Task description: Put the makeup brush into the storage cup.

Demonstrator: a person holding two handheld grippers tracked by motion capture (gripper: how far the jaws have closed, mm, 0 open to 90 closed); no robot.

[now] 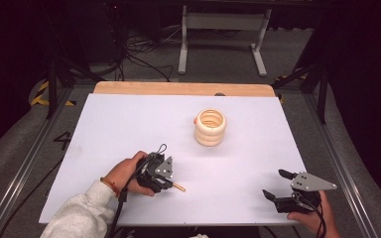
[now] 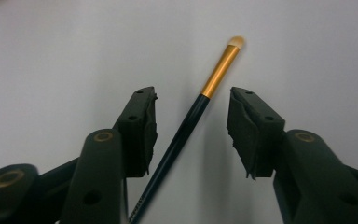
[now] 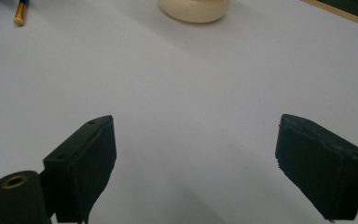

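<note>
A makeup brush [image 2: 219,70] with a dark handle, gold ferrule and pale tip lies flat on the white sheet [image 1: 129,129]. My left gripper [image 2: 192,112] is open and straddles the handle, one jaw on each side, neither touching it. From above, that left gripper [image 1: 167,184] sits low over the sheet at front centre-left, and the brush tip [image 1: 180,188] pokes out to its right. A cream ribbed holder [image 1: 210,127], like stacked rings, stands upright near the sheet's middle. My right gripper [image 1: 275,183] rests at the front right, open wide with nothing between its jaws [image 3: 196,135].
The right gripper view looks across bare sheet toward the holder's base [image 3: 193,9] and the brush tip [image 3: 21,14] at top left. A wooden table edge [image 1: 183,89] runs along the back. Beyond it stand a white frame [image 1: 223,29] and floor cables.
</note>
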